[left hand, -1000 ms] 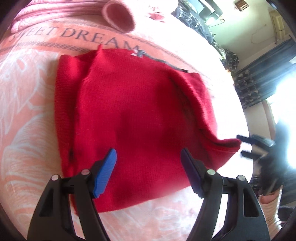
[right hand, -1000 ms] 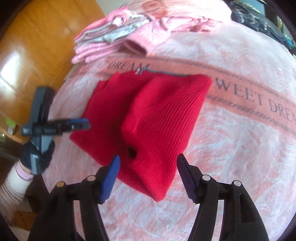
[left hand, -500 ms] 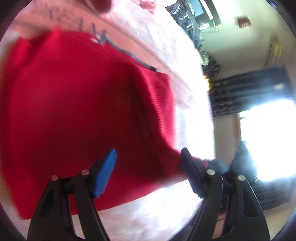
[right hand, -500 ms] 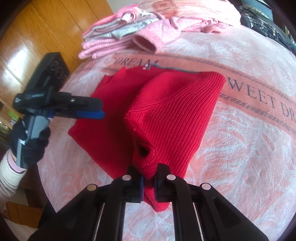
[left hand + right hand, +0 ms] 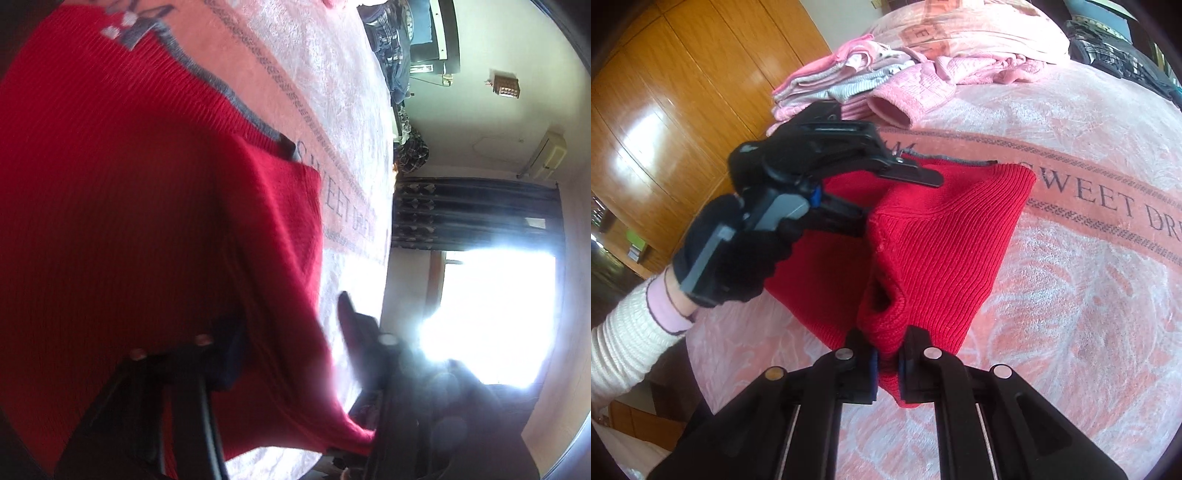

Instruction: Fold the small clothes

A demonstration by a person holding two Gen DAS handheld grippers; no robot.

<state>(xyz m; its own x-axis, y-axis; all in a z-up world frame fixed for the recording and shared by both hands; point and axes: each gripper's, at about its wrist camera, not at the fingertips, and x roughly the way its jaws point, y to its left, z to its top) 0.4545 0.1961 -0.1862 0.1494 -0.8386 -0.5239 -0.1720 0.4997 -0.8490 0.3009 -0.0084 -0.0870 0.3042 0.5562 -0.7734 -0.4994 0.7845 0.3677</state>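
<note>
Black glove [image 5: 738,258], cream ribbed sleeve [image 5: 624,350], pink cuff [image 5: 670,306].

My red ribbed knit garment [image 5: 942,254] lies partly folded on the bed, grey-trimmed edge at the far side, near corner lifted.

A home bedroom: blanketed bed [image 5: 1071,258], wooden wardrobe [image 5: 683,110], curtained window [image 5: 480,214]

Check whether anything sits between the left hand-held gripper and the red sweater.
Nothing visible does. The left hand-held gripper is open right at the red sweater, one finger above the cloth and one at its edge. The right hand-held gripper grips the near corner.
</note>
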